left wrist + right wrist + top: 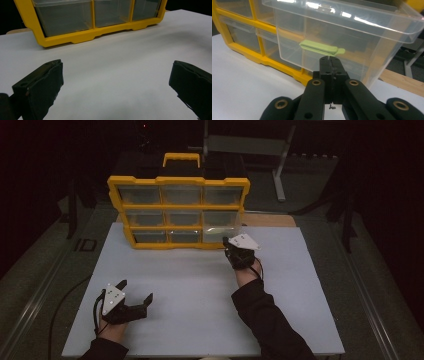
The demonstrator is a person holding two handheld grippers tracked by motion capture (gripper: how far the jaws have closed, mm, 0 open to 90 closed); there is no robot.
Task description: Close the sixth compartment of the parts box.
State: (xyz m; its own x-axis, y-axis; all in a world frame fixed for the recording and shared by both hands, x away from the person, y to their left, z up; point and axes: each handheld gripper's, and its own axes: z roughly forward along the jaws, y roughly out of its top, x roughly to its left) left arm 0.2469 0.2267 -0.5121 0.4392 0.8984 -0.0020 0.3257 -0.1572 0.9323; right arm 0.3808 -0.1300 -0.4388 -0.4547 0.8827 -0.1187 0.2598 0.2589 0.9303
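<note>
A yellow organizer (pixel 116 195) with several clear drawers stands upright at the far side of the white board. Its lower right drawer (pixel 223 227) is slid out toward me. In the right gripper view this clear drawer (pixel 367 32) looms close, with a pale green tab (pixel 319 47) on its front. My right gripper (pixel 329 59) is shut, its tips just under the tab against the drawer front, with nothing visible between the pads. From above, the right gripper (pixel 227 241) sits at the organizer's lower right corner. My left gripper (pixel 136 290) rests open at the front left, jaws wide apart (pixel 115 82) over bare board.
The white board (pixel 200 295) covers the table, and a wooden strip (pixel 270 220) shows behind it at the right. A yellow handle (pixel 181 159) rises behind the organizer. A grey metal stand (pixel 280 170) is at the back right. Dark surroundings ring the table.
</note>
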